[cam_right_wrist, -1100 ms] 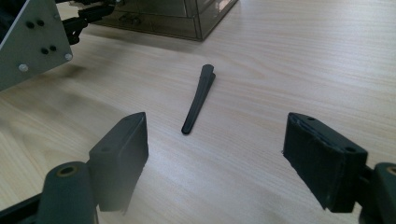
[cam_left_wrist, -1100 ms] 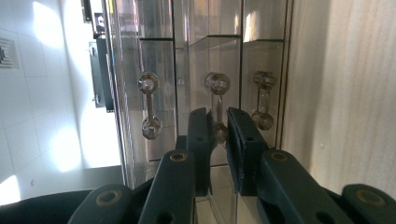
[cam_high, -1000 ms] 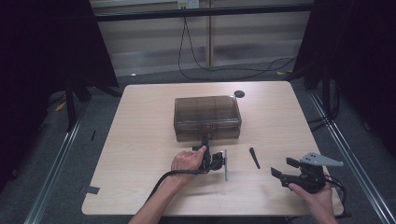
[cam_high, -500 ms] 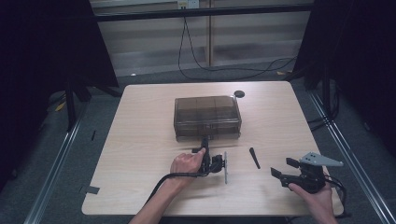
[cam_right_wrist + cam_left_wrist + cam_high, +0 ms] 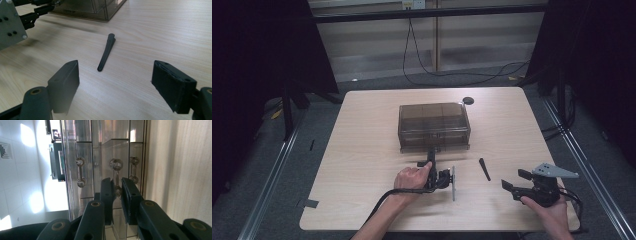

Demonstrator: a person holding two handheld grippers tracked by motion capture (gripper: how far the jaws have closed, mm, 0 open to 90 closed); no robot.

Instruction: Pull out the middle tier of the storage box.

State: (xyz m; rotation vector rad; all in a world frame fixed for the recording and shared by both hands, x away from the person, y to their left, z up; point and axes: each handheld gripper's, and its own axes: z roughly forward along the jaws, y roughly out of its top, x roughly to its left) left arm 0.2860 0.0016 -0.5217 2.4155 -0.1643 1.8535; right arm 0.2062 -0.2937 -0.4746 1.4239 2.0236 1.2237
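Drawer handle (image 5: 116,178) upright between fingers (image 5: 107,192)

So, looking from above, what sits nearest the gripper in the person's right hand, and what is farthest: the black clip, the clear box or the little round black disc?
From the right gripper:
1. Black clip, lying on the table just to its left.
2. Clear box, farther back, mid-table.
3. Round black disc, beyond the box near the far edge.

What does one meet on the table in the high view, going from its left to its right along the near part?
left gripper → grey plate → black clip → right gripper
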